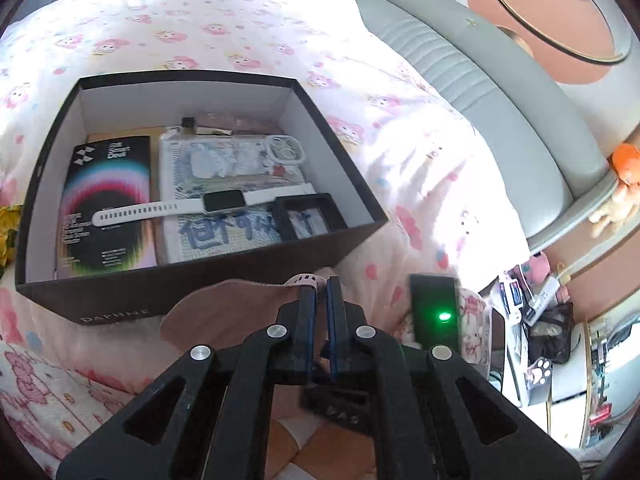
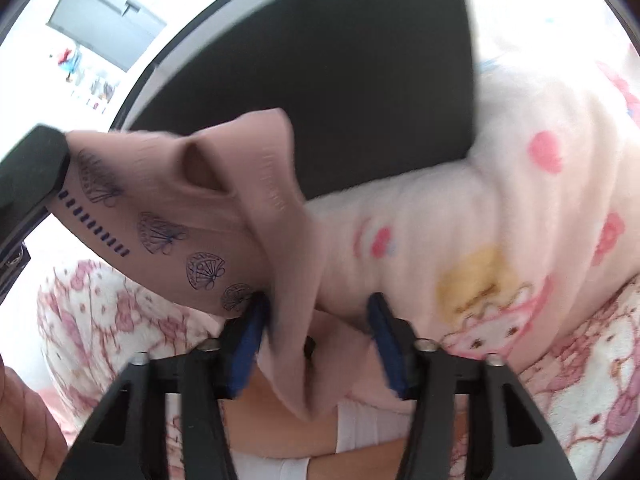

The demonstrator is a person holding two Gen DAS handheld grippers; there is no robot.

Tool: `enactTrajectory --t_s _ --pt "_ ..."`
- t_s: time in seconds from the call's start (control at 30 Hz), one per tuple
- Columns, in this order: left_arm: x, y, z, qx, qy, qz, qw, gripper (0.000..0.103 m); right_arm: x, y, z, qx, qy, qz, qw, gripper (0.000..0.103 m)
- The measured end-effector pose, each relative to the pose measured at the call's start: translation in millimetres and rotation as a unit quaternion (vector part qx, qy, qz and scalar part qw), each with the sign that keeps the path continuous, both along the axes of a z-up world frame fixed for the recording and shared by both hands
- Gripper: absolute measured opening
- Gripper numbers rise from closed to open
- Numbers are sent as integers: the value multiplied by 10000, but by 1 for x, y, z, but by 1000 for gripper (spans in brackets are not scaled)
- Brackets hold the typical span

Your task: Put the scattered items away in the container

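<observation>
Pink sock (image 2: pixel 192 216), printed with four dark fan-shaped shells and a dashed line, hung in front of the black shoebox (image 1: pixel 224 76) on the bed. The left gripper (image 1: pixel 322 284) pinched its cuff tight. The right gripper (image 2: pixel 316 308) straddled the sock's lower folds, pads apart and not pressing. Blur hid the sock's toe. One white smartwatch (image 1: pixel 222 202) lay inside the box.

From my left wrist view, the box (image 1: pixel 192 280) sits on the bedspread (image 1: pixel 248 36), ahead and left of the left gripper (image 1: pixel 322 284). In it, a watch (image 1: pixel 208 204) lies across a booklet (image 1: pixel 106 208) at left and papers (image 1: pixel 224 168) at right. The sock (image 1: pixel 224 312) lies before the box's near wall, one end between the left gripper's fingers, the other between those of the right gripper (image 2: pixel 316 308).
</observation>
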State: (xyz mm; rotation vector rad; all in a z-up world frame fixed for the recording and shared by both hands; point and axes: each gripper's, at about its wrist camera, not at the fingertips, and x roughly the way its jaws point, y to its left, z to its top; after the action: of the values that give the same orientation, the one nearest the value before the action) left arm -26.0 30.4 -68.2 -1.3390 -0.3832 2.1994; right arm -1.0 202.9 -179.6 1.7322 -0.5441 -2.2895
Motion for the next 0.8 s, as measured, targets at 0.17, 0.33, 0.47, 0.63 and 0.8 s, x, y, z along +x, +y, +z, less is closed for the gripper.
enactTrajectory --t_s 0.17,0.33,0.47,0.63,0.8 --pt "-7 1 -27 -786 -702 124 9944 25 3 26 18 -70 305 -470 9984 34" --pt "-7 -16 -47 -938 -1119 498 9880 27 1 38 24 28 330 -608 9976 34" --pt "-14 -24 -49 -914 -1120 798 9863 44 -4 25 9 -208 -109 -291 9993 40" --pt "-31 -26 -66 -831 -1252 966 9839 47 -15 -1 9 -228 84 101 9997 55" --pt "-34 -39 -77 -502 -1398 1166 9820 42 -31 -11 1 86 -5 105 9999 57"
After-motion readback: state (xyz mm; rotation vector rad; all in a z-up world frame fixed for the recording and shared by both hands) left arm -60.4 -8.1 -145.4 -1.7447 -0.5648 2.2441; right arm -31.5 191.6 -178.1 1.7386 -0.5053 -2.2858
